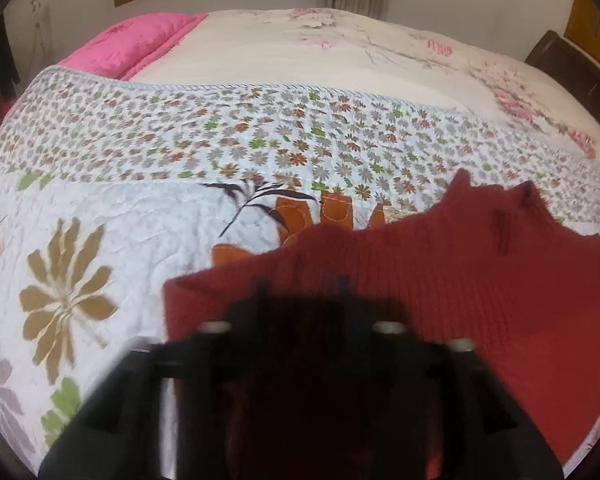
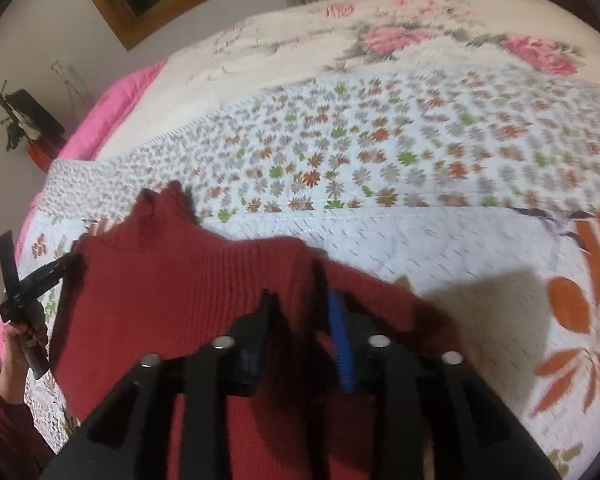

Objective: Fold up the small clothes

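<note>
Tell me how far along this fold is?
Early. Both claws, left and right, grip the red sweater, held up above the quilt, apparently one at each shoulder. No fold shows. Left: lay it flat, fold.

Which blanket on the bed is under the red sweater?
The quilt with small daisies and big flowers; the red sweater hangs over it. The rose blanket and pink one lie farther back.

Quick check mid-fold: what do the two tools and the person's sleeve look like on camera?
Both tools are black, with silver round bolt heads on the finger frames. The right tool has a blue ribbed pad on one finger. The left tool is blurred, with a blue hint at one tip. The sleeve is dark red.
</note>
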Demonstrator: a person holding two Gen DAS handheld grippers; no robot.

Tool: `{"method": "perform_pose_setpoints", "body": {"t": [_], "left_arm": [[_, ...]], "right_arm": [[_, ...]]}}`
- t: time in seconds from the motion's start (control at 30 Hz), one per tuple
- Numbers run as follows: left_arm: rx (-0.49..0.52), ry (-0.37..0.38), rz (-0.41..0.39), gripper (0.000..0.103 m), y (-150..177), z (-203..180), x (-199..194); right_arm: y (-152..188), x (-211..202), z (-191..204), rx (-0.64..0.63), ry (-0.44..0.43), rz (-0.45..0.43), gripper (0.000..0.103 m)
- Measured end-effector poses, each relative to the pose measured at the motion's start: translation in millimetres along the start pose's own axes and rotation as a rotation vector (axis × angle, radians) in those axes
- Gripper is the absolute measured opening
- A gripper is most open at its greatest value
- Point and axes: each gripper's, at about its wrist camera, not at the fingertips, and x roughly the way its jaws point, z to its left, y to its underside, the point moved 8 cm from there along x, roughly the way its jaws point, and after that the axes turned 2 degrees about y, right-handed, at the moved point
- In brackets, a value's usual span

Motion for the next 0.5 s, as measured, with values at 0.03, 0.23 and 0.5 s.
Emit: {"method": "perform_pose_setpoints", "body": {"t": [0.03,0.23,0.5], "left_arm": [[0.009,-0.003,-0.009,0.059,2,1,-9],[0.034,0.045,-0.029,0.064,58,-5,-74],[0.123,0.112,0.011,0.064,131,-47,-91]], "right_arm": [[6,-11,0,-0.015,0.002,-0.005,0.035],[78,-52,11,-0.111,-0.009,0.052,0.041],[173,-51,15,-0.107,-0.064,0.157,0.032]]}}
